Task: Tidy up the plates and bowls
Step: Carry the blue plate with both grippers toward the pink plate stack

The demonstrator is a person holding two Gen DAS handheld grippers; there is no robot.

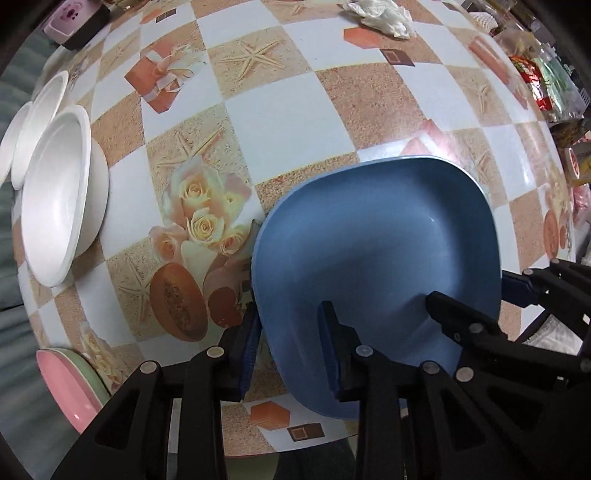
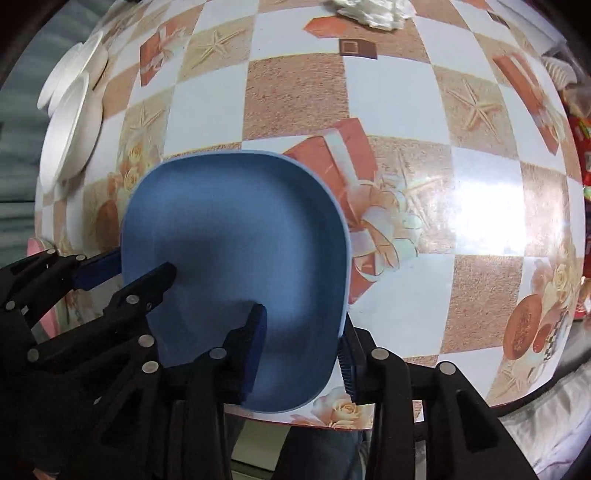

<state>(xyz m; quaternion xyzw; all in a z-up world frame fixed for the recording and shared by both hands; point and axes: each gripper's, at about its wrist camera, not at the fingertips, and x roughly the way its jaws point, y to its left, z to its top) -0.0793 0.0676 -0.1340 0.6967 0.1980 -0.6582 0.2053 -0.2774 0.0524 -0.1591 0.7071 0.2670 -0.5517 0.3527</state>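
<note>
A blue square plate (image 1: 376, 258) lies near the table's front edge; it also shows in the right wrist view (image 2: 236, 236). My left gripper (image 1: 290, 343) straddles its left rim, one finger outside and one inside, jaws apart. My right gripper (image 2: 304, 343) straddles its right rim the same way, one finger in the plate and one outside. The right gripper's fingers (image 1: 461, 317) show in the left wrist view, and the left gripper's fingers (image 2: 147, 288) in the right wrist view. Whether either pair presses the rim is unclear.
White bowls (image 1: 59, 192) stand at the table's left edge, also in the right wrist view (image 2: 70, 125). A pink plate on a green one (image 1: 70, 387) lies at the front left. Crumpled white tissue (image 1: 384, 14) lies at the back. Snack packets (image 1: 543, 85) crowd the right side.
</note>
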